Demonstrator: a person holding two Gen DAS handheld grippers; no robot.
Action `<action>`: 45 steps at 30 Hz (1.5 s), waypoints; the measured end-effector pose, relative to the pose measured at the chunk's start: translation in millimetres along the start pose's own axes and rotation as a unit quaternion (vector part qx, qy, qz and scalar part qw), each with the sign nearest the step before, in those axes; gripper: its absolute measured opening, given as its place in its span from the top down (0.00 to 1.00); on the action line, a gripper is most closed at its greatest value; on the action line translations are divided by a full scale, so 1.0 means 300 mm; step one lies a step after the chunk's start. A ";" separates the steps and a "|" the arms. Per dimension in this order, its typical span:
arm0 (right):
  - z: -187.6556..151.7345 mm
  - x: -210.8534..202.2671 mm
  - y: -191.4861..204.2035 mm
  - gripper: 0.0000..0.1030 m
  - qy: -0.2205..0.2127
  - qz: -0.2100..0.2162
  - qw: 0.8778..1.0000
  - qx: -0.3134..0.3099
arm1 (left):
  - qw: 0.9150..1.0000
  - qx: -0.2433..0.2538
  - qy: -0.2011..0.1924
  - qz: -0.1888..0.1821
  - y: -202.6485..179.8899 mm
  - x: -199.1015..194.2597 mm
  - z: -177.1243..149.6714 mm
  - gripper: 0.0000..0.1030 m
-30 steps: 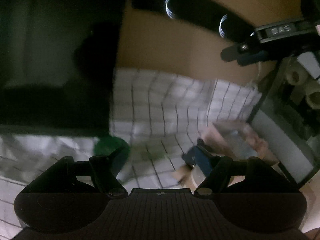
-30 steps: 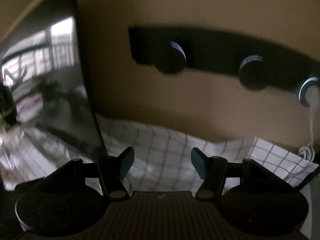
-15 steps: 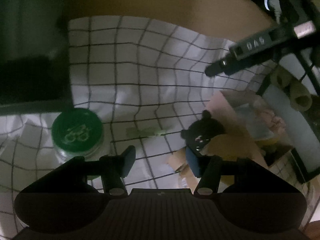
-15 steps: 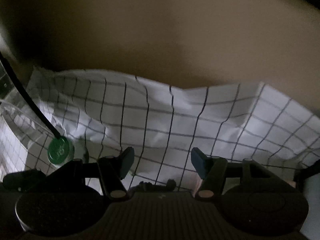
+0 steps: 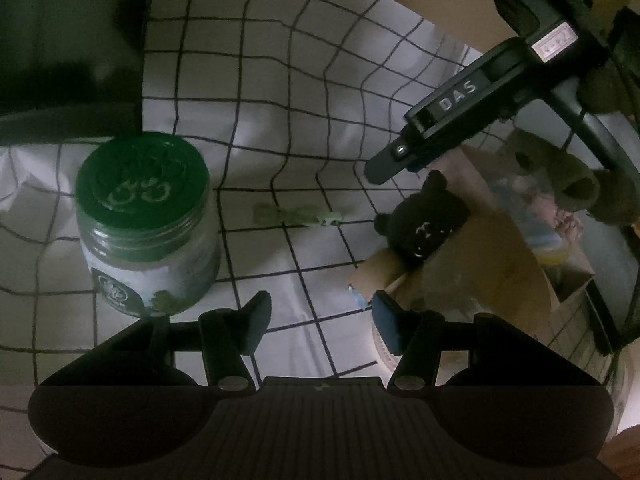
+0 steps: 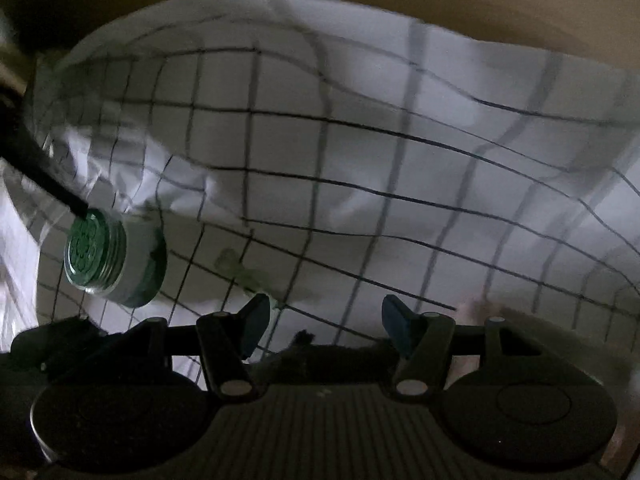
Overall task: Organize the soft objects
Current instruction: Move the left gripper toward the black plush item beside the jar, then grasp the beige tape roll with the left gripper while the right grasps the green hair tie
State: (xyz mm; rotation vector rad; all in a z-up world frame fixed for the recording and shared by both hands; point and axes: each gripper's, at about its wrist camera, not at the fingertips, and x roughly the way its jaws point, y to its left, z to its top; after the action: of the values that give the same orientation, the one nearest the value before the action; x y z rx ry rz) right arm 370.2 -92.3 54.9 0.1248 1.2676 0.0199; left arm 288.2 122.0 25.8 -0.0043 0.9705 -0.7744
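The left gripper (image 5: 318, 318) hangs above a white cloth with a black grid (image 5: 288, 80) that covers the desk; its 2 blue-padded jaws stand apart with only cloth showing between them, so it is open and holds nothing. To its left stands an upright glass jar with a green screw lid (image 5: 146, 220), resting on the cloth. A small pale green scrap (image 5: 298, 215) lies flat on the cloth between the jar and the toys.

The soft things sit to the right. A small black plush bear with a stitched face (image 5: 426, 226) leans on the flap of an open brown cardboard box (image 5: 480, 264), its head toward the cloth. Further right, a brown-grey plush toy (image 5: 568, 184) lies over the far side of the box, above some blurred pale and yellow items inside that cannot be made out. A dark block (image 5: 68, 40) fills the upper left corner.

The right gripper (image 5: 390, 168) reaches in from the upper right, its black finger tip just above and beside the black bear's head without clearly touching it. In its own view the right gripper (image 6: 322, 322) is open as well, jaws apart over the grid cloth, with the bear's dark fur just visible at the lower edge between them.
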 end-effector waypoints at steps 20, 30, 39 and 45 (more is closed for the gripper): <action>0.053 0.130 0.228 0.65 0.144 0.061 0.976 -0.154 | 0.999 -0.034 -0.030 -0.018 0.049 0.021 -0.061 0.41; -0.005 0.118 0.314 0.77 0.195 0.027 0.956 -0.219 | 0.996 -0.071 -0.053 -0.005 0.103 -0.032 -0.108 0.41; 0.098 0.041 0.317 0.92 0.129 0.064 0.975 -0.168 | 0.993 -0.101 -0.064 0.015 0.147 -0.092 -0.144 0.42; 0.130 0.028 0.279 0.77 0.108 0.056 0.980 -0.159 | 0.992 -0.105 -0.065 0.012 0.142 -0.096 -0.150 0.42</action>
State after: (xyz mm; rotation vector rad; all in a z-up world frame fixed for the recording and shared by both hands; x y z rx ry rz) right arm 414.4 -11.8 67.0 -0.0858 1.4560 0.3404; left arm 270.6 185.2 6.4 -0.2235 0.9217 -0.6380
